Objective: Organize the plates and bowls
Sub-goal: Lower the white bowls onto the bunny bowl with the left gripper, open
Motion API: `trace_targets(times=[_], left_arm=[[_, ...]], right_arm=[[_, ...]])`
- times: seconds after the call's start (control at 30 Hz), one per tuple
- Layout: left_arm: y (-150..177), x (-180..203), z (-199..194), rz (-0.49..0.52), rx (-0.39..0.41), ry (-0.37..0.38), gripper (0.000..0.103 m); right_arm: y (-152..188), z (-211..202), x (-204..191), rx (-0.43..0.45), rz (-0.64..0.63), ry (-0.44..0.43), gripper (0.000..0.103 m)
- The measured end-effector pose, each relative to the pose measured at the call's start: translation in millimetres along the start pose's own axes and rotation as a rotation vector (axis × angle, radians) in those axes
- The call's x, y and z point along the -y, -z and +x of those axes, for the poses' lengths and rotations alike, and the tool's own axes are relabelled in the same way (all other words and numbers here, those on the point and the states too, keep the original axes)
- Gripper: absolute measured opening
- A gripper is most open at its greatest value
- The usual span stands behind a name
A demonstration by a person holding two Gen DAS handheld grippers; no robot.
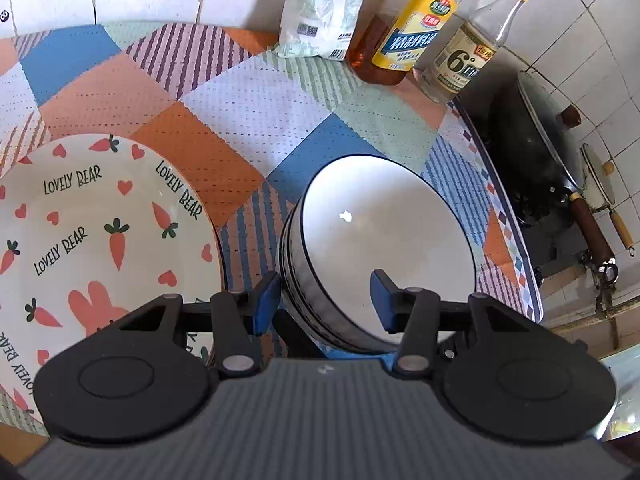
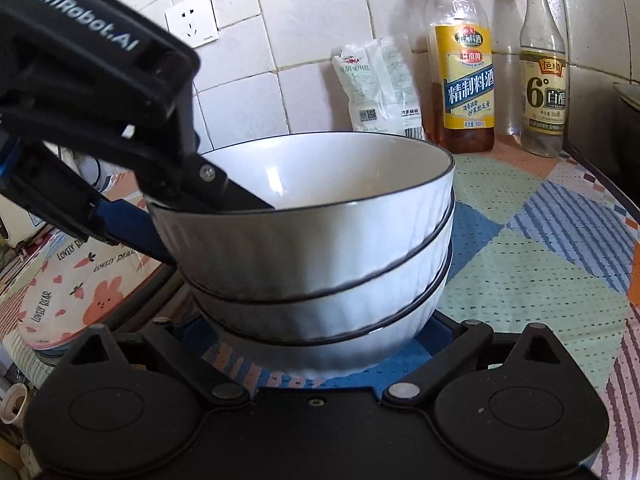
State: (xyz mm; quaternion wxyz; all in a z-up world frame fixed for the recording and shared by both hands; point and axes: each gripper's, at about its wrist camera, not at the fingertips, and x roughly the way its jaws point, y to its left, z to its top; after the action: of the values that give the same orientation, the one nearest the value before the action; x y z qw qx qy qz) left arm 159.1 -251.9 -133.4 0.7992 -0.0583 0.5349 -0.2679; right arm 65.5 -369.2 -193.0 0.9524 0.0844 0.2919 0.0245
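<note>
1. My L gripper (image 1: 326, 300) straddles the top bowl's (image 1: 384, 236) rim, one finger inside, one outside; gripping or just around it, can't tell.
2. Bowl stack (image 2: 320, 264) sits on the patterned mat (image 2: 528, 264), beside the carrot plate (image 1: 92, 240).
3. R gripper (image 2: 316, 332): tips hidden behind the stack, can't tell state.

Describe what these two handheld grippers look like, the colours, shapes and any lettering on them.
Both are matte black. The left gripper has two round disc housings, jointed black link arms with silver pivot pins, blue finger pads, and a grey ribbed body. Its casing carries white "GenRobot.AI" lettering. The right gripper shows the same black discs, links and silver pins. No cables or sleeves are visible.
</note>
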Motion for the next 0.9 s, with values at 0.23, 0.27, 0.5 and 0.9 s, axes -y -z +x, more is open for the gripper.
trace_targets(times=[0.23, 0.27, 0.5, 0.9], left_arm=[[-3.3, 3.4, 15.8, 0.064, -0.018, -0.036, 0.042], [-2.7, 12.0, 17.8, 0.148, -0.037, -0.072, 0.042], [-4.1, 15.4, 16.2, 0.172, -0.055, -0.084, 0.041], [-14.9, 26.9, -42.0, 0.256, -0.024, -0.091, 0.042]], right_arm=[[3.0, -0.2, 2.9, 0.012, -0.055, -0.019, 0.101], [3.0, -0.4, 2.4, 0.013, -0.059, -0.018, 0.101], [-2.6, -0.5, -0.9, -0.024, -0.07, 0.0, 0.1], [-31.1, -25.2, -21.9, -0.007, -0.019, -0.002, 0.099]])
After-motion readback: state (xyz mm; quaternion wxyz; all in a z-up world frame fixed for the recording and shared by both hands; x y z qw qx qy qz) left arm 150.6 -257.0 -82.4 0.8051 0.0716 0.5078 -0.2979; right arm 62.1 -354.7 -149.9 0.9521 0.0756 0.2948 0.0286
